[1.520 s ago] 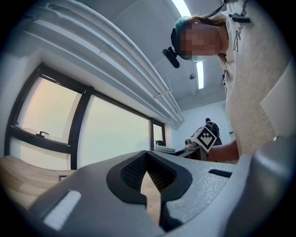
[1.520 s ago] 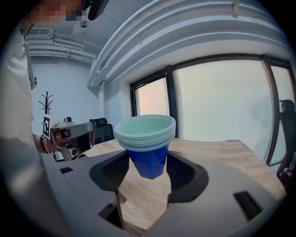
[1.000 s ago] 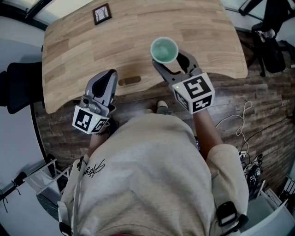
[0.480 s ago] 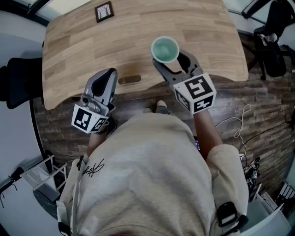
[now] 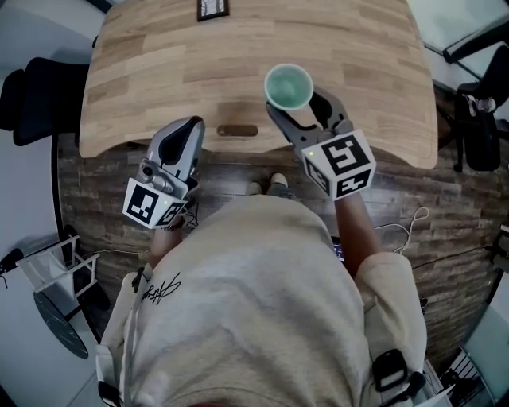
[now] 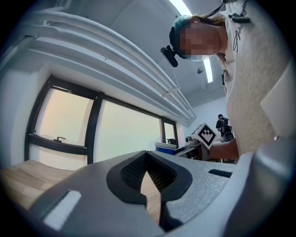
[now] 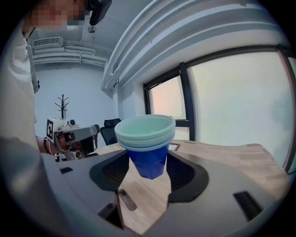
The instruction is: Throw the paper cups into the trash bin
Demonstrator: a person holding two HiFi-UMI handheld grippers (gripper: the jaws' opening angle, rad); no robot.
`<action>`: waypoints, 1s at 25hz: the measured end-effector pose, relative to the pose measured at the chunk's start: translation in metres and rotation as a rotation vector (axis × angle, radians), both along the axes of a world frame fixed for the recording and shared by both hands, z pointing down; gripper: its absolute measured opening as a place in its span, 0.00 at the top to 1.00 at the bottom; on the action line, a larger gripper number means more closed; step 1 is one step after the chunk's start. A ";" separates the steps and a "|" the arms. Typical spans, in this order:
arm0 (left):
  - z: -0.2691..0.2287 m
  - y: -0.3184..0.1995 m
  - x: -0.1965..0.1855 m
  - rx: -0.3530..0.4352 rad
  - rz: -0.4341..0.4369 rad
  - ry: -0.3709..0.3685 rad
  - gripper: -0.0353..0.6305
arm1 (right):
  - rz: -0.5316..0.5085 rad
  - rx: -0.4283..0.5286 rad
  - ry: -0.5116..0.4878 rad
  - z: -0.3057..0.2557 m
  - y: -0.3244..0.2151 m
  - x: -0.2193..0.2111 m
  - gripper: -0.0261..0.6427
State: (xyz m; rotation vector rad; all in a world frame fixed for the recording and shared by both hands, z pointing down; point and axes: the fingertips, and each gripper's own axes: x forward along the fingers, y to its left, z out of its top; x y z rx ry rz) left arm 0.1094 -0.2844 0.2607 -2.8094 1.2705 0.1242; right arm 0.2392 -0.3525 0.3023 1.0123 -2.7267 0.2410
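Note:
A stack of paper cups (image 5: 288, 86), blue outside and mint inside, stands upright over the wooden table's (image 5: 151, 71) near edge. My right gripper (image 5: 307, 113) is shut on it. In the right gripper view the cups (image 7: 147, 143) sit between the two dark jaw pads, clamped at the blue lower part by that gripper (image 7: 148, 163). My left gripper (image 5: 188, 133) hovers at the table's near edge, left of the cups, shut with nothing in it. In the left gripper view its jaws (image 6: 146, 156) meet at the tips. No trash bin shows in any view.
A small framed picture (image 5: 212, 8) lies at the table's far side and a dark slot (image 5: 237, 130) near its front edge. Black chairs stand at left (image 5: 32, 99) and right (image 5: 481, 119). A white rack (image 5: 56, 270) stands on the floor at lower left.
The table has slid up and to the right in the head view, with more floor showing below it. Both grippers hold their pose and the cups stay clamped.

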 end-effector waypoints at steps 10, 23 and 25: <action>0.003 0.031 -0.053 -0.007 -0.197 -0.001 0.94 | -0.199 0.032 0.029 -0.001 0.004 -0.071 0.58; 0.009 0.087 -0.116 -0.018 -0.463 0.010 0.94 | -0.508 0.039 0.041 0.007 0.045 -0.171 0.58; 0.010 0.097 -0.124 -0.018 -0.510 0.010 0.94 | -0.557 0.038 0.036 0.008 0.053 -0.186 0.58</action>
